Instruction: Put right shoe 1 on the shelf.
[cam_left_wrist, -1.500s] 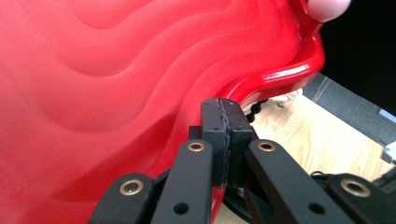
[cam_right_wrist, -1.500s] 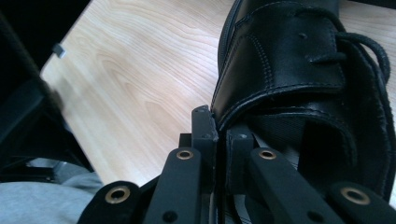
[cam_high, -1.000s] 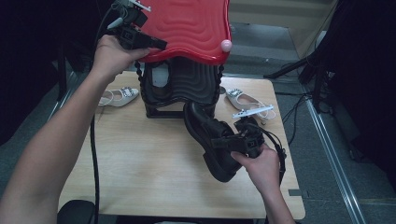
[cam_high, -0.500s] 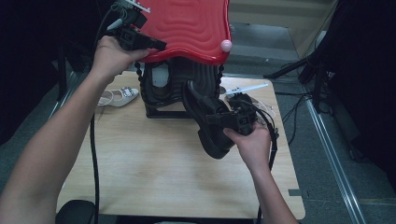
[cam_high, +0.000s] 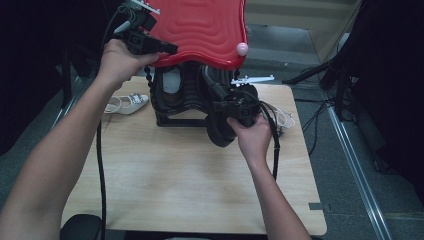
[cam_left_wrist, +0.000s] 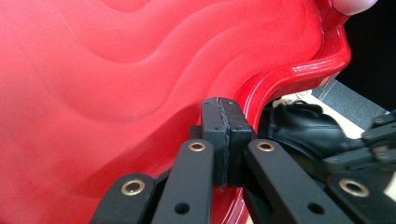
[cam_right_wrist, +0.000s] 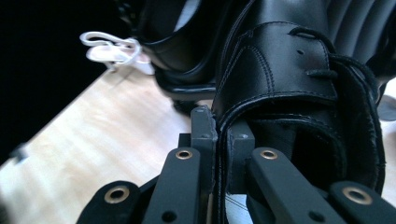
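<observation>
A red wavy lid (cam_high: 200, 25) is tilted up over a black ribbed base (cam_high: 172, 97) at the back of the table. My left gripper (cam_high: 170, 49) is shut on the lid's (cam_left_wrist: 116, 70) left rim, jaws (cam_left_wrist: 225, 135) pinched on the edge. My right gripper (cam_high: 223, 105) is shut on the collar of a black leather lace-up shoe (cam_high: 220, 131). The shoe (cam_right_wrist: 289, 60) hangs toe up against the base's front right, under the lid, with its heel end low. The right gripper (cam_right_wrist: 215, 140) clamps the shoe's side wall.
A pink knob (cam_high: 242, 48) sits on the lid's right corner. One white sandal (cam_high: 127, 103) lies left of the base, another (cam_high: 286, 118) right of it behind my right hand. The wooden table (cam_high: 175, 185) has bare room in front. Cables trail from both grippers.
My right gripper has carried the black shoe from the table's middle right up and back to the base under the lid. The left gripper has kept hold of the lid.
</observation>
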